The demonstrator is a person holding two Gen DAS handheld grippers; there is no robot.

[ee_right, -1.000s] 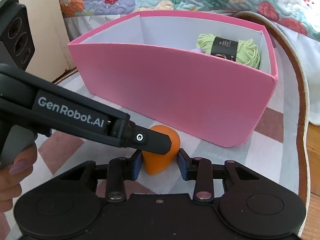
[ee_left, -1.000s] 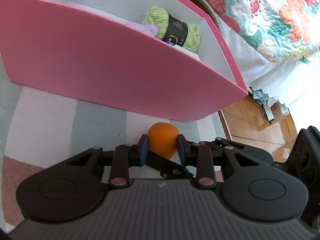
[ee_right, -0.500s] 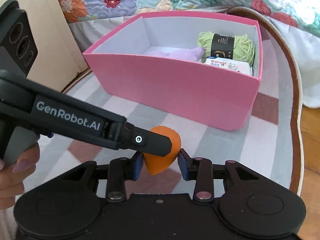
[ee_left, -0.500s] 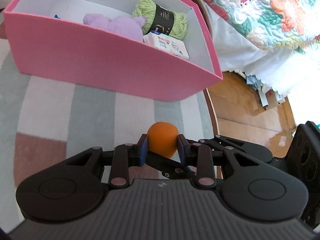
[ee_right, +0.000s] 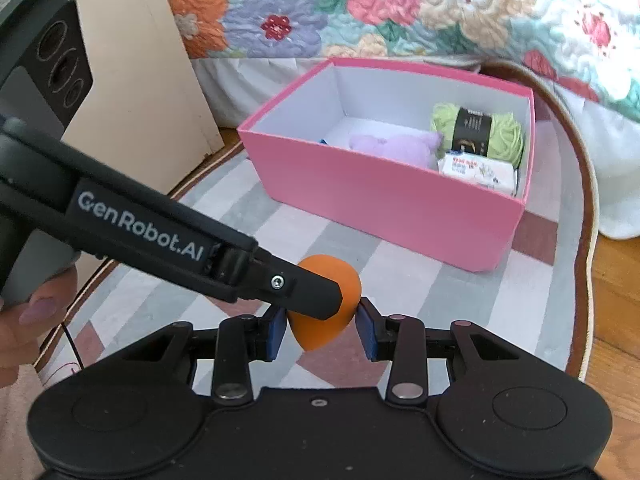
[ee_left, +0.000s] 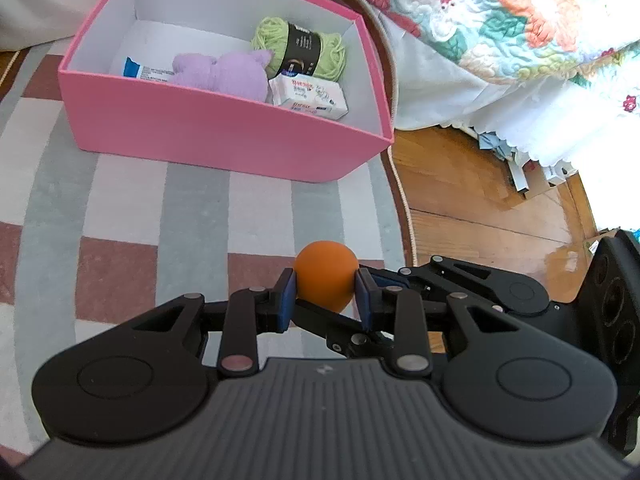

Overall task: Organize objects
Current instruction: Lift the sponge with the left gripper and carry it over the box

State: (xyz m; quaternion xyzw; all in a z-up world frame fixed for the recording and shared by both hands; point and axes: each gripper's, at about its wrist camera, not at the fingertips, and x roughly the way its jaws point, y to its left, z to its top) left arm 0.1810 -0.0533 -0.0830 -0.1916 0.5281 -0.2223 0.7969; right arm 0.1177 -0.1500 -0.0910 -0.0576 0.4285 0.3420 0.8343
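Observation:
An orange teardrop sponge (ee_left: 326, 276) is held above the rug. My left gripper (ee_left: 325, 300) is shut on it. My right gripper (ee_right: 322, 330) sits around the same sponge (ee_right: 344, 292) from the other side, and its right pad stands slightly off it, so I cannot tell if it grips. The left gripper's finger (ee_right: 304, 292) crosses in front of the sponge. A pink box (ee_left: 224, 136) stands ahead, also in the right wrist view (ee_right: 384, 196). It holds green yarn (ee_left: 300, 50), a purple plush toy (ee_left: 228, 74), a tissue pack (ee_left: 308, 96) and a blue-white packet (ee_left: 138, 72).
A striped grey, white and brick-red rug (ee_left: 120, 208) lies under the box, with wooden floor (ee_left: 472, 196) to its right. A bed with a floral quilt (ee_right: 400, 4) stands behind the box. A beige board (ee_right: 148, 92) leans at the left. A hand (ee_right: 28, 320) holds the left gripper.
Both grippers have lifted and drawn back from the box with the sponge between them. The box's inside has come into view.

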